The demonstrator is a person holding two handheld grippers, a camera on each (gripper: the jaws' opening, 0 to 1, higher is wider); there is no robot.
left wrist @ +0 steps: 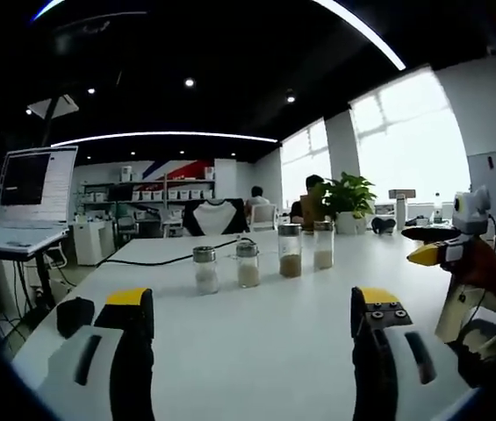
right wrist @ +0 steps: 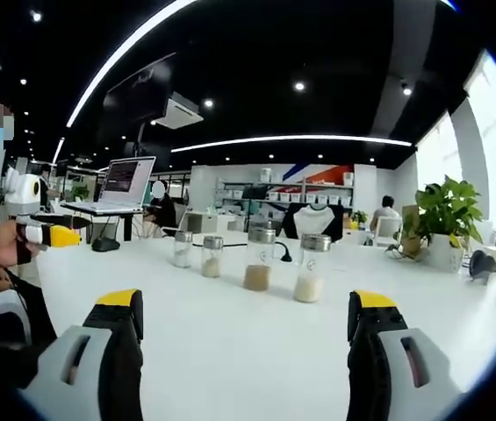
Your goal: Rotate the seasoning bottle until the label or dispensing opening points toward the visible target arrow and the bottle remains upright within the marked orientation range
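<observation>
The room was a large open office with a dark ceiling, curved light strips and bright windows along one side, shelves of boxes standing against the far wall. A broad white table (left wrist: 256, 342) filled the near ground, and in the right gripper view the same table (right wrist: 230, 342) spread out to a potted plant (right wrist: 447, 219) near its far edge. A laptop (left wrist: 35, 189) stood open on a side desk, also seen at a distance in the right gripper view (right wrist: 127, 186). People sat in the background. On the table stood four seasoning bottles in a row, all upright and apart from one another: two short ones, the first holding white grains (left wrist: 205, 269) and the next a pale powder (left wrist: 248, 264), then two taller ones, one with brown contents (left wrist: 290, 251) and one with pale contents (left wrist: 323, 245). In the right gripper view the tall pair stood nearer, brown (right wrist: 258, 257) and pale (right wrist: 310, 267), with the short pair behind them to the left (right wrist: 212, 256). The left tool (left wrist: 252, 307) was spread wide and held nothing, well short of the bottles. The right tool (right wrist: 246, 311) was likewise wide apart and empty. No arrow mark could be made out on the table.
</observation>
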